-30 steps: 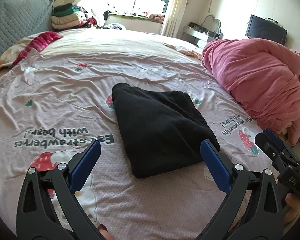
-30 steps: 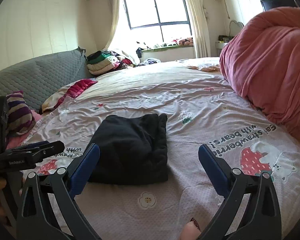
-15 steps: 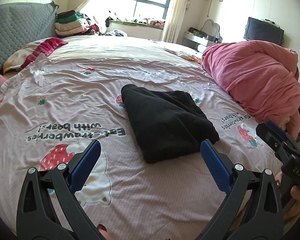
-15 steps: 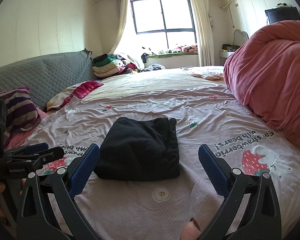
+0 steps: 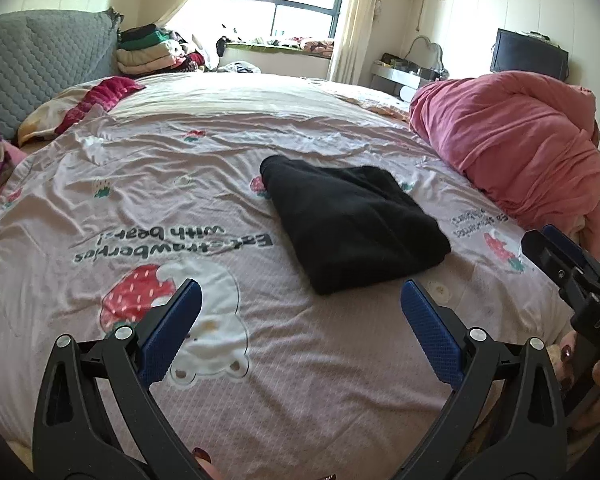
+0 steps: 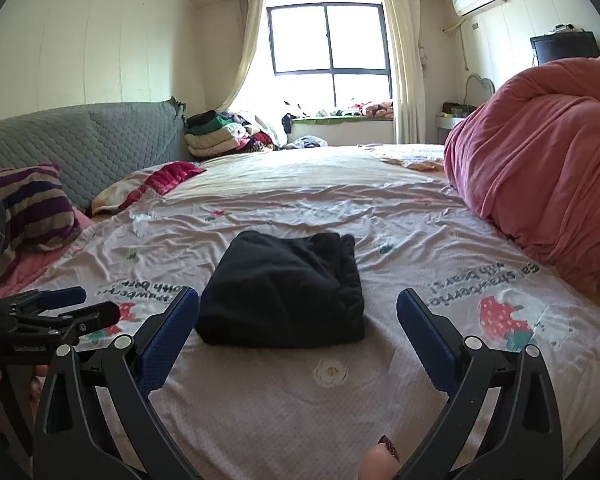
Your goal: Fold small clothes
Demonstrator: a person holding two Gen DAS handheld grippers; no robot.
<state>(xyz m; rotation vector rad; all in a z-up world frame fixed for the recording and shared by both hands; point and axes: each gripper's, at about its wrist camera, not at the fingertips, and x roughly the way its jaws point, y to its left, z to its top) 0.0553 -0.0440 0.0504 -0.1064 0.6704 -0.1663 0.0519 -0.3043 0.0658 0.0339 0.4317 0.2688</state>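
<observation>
Here both tools (image 5: 300, 304) (image 6: 298, 312) hover spread above the bedsheet (image 5: 300, 360), short of the folded black garment (image 5: 352, 232).

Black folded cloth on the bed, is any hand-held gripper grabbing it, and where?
No. The black folded fleece garment lies free on the pink strawberry-print bedsheet. The left hand-held gripper and the right hand-held gripper are both open and empty.

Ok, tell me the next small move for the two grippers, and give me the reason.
Probably keep both clear and reach for another piece. The black garment already lies folded in a compact bundle on the bedsheet, and the left gripper and right gripper are open and empty, short of the bundle, touching nothing. Nothing visible seems left to fold.
</observation>
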